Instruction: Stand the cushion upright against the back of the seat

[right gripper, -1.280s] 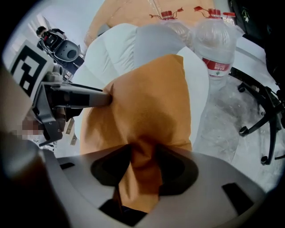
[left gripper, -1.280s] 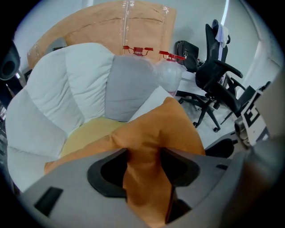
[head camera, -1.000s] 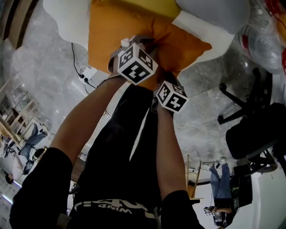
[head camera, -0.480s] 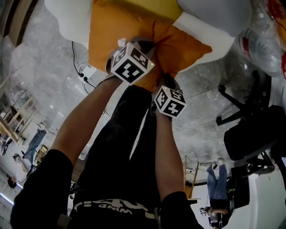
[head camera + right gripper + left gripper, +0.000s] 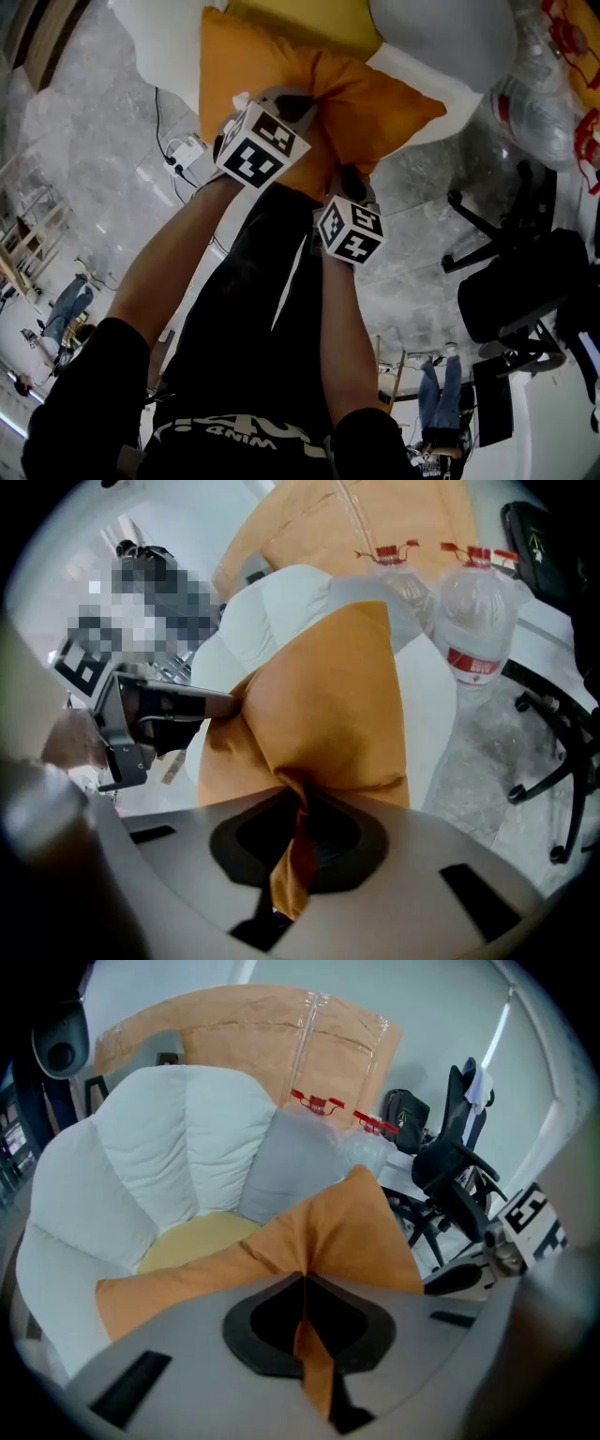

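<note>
Head view, set against a second ago: the orange cushion (image 5: 366, 98), at upper centre of the frame on the white seat (image 5: 141, 1147), has been lifted at its near edge. Folds of its fabric are pinched in the left gripper (image 5: 304, 1288) and right gripper (image 5: 300, 808) — both clamped tight. Tipping it upright against the back is judged begun

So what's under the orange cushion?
A yellow seat pad peeks out beneath the orange cushion, on the white chair. Whatever lies directly under the cushion is covered.
</note>
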`<state>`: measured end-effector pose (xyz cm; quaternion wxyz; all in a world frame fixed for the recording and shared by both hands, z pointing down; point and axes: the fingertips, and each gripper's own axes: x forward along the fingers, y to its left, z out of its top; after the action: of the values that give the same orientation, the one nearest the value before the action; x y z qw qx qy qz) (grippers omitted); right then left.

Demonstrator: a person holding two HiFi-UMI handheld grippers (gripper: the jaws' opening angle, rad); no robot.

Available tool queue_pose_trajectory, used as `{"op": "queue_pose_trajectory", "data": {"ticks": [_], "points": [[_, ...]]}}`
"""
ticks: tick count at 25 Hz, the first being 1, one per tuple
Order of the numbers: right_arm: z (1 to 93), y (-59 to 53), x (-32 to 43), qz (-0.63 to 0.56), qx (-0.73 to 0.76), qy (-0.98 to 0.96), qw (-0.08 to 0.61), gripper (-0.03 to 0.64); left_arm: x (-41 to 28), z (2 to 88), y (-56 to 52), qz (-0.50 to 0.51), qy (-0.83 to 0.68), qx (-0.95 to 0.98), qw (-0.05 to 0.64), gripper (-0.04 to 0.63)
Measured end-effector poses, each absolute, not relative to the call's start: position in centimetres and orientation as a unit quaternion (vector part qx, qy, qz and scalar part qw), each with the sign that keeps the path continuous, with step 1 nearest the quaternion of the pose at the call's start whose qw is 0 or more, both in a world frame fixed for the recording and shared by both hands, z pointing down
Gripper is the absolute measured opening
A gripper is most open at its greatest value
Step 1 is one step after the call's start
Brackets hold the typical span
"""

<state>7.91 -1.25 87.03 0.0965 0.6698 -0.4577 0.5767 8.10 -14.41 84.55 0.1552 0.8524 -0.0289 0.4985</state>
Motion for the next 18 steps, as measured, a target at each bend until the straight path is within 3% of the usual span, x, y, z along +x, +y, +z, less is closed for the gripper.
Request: {"op": "queue_pose_trajectory", "data": {"ticks": [18], "points": [[72.1,-12.4,17.5,0.372,0.713,-0.560,0.197,0.041,10.5,71.3,-23.1,0.388,-0.134,0.882,0.231,0.012]]}}
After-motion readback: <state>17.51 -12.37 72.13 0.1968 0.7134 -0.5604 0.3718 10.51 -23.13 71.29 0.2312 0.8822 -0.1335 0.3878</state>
